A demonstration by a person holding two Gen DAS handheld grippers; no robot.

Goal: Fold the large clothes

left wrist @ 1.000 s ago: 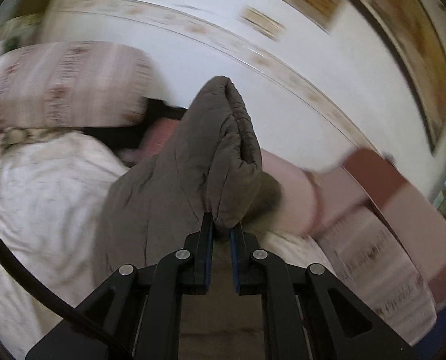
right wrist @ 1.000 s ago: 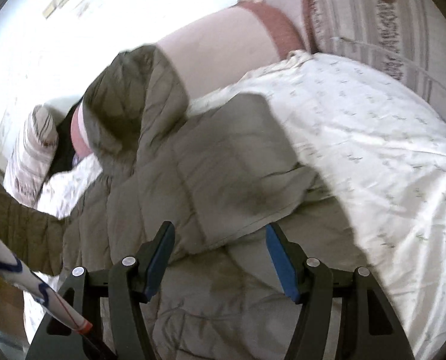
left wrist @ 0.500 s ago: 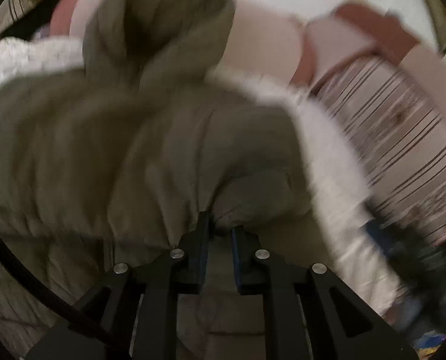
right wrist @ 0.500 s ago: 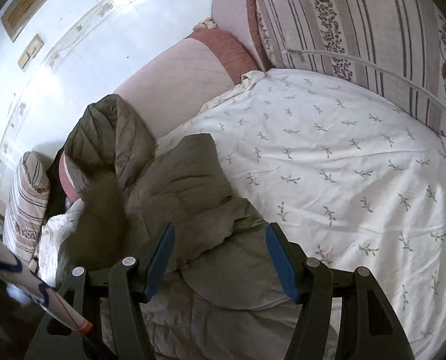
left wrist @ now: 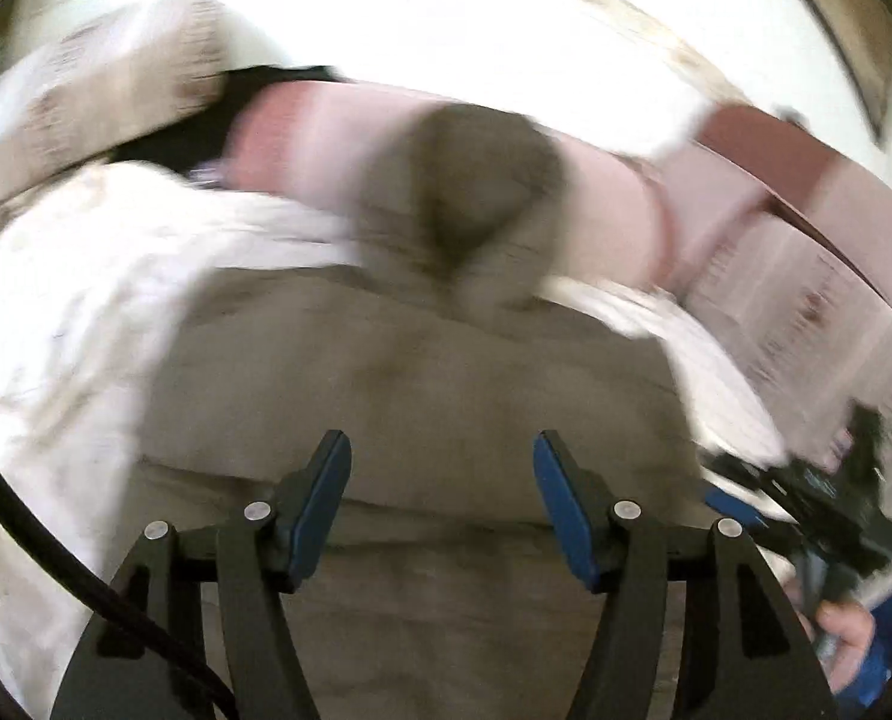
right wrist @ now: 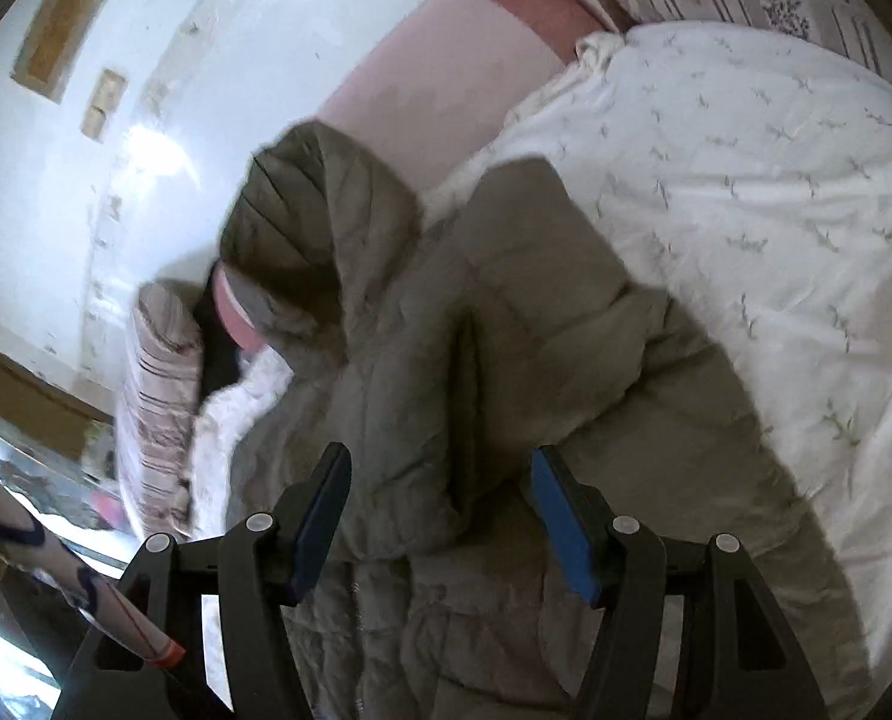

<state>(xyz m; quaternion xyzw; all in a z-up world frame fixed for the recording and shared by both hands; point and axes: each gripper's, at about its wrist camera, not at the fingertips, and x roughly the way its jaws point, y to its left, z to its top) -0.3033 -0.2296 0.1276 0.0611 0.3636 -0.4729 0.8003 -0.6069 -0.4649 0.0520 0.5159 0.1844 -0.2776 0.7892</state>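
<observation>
jacket (right wrist: 506, 372) spread on bed (right wrist: 776, 150), sleeves laid inward, hood (right wrist: 302, 222) toward headboard | left claw (left wrist: 440, 498) released, hovering above | right claw (right wrist: 437, 516) released over centre seam, likely choosing next grip

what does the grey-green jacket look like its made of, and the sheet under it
The jacket looks like quilted, padded synthetic shell, probably nylon or polyester: stitched channels puff up on its hood, and the surface has a dull sheen. The sheet looks like thin woven cotton or a blend, matte white with a small leaf-sprig print and soft creases.
</observation>
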